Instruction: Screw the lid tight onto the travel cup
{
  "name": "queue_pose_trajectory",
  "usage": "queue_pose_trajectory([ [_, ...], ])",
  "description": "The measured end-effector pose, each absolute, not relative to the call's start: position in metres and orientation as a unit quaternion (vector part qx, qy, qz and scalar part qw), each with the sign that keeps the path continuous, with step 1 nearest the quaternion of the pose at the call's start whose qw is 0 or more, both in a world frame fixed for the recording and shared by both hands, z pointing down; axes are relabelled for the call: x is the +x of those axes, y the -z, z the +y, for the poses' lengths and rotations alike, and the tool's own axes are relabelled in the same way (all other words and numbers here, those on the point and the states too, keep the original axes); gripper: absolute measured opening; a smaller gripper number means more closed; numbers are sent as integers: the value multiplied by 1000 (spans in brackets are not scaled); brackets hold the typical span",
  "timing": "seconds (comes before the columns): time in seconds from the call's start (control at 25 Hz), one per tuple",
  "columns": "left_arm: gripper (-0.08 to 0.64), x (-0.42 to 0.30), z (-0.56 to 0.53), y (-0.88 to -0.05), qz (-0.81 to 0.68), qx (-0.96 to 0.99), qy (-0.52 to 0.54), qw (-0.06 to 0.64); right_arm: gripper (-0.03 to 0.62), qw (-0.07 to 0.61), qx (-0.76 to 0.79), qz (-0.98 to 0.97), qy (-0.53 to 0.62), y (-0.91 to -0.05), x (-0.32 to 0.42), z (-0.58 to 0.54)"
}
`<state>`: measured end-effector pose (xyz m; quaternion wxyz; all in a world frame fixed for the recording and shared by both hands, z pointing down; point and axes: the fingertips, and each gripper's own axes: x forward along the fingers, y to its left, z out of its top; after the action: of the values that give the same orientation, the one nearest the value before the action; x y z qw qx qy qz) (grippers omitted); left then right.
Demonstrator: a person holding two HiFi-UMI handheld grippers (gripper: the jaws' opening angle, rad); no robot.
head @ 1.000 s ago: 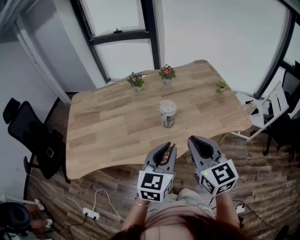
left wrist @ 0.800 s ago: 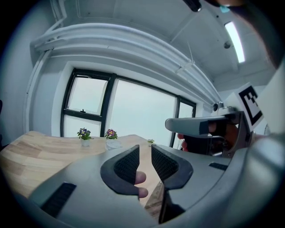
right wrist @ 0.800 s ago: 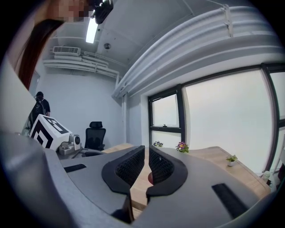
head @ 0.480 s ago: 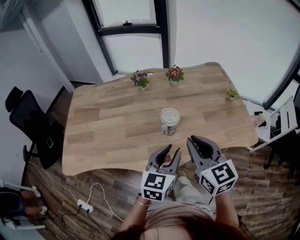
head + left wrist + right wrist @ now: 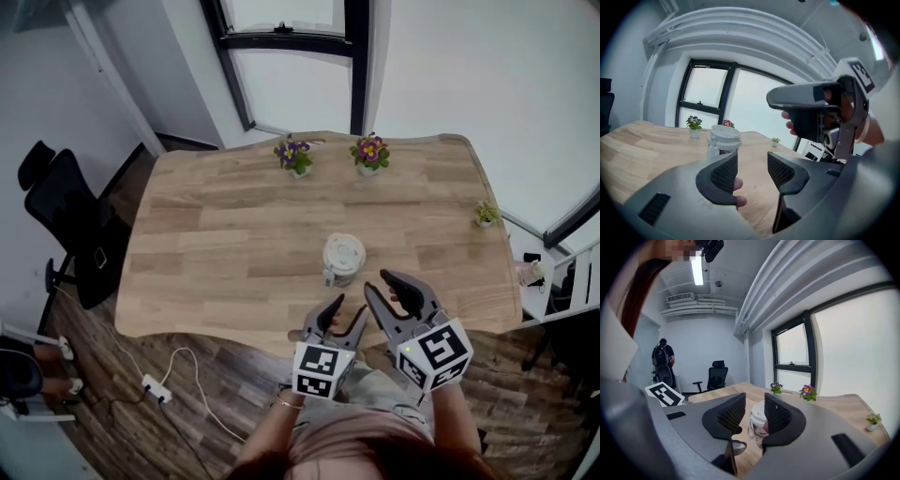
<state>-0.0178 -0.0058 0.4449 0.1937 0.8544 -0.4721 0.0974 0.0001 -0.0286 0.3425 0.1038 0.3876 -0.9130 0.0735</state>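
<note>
So nothing is tightened yet: your left claw (image 5: 345, 311) stands parted and empty. The cup (image 5: 341, 269), lid (image 5: 344, 252) on top, stands untouched mid-counter (image 5: 216, 244). Your right claw (image 5: 383, 287) is slightly parted, empty. Both claws have just been opening, and the cup is nearer than before.

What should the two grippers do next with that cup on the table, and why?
Probably ease both grippers forward to the travel cup. It stands upright on the table with its lid on, untouched. The left gripper and right gripper hang short of it at the near edge; their jaws have just been opening, with nothing between them.
</note>
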Motion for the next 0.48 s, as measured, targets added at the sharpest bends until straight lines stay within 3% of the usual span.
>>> queue_pose_trajectory([
  [0.48,269,-14,-44,-507,-549,804,-96,205,209,158,279,-945,-68,-392,-8,-65],
])
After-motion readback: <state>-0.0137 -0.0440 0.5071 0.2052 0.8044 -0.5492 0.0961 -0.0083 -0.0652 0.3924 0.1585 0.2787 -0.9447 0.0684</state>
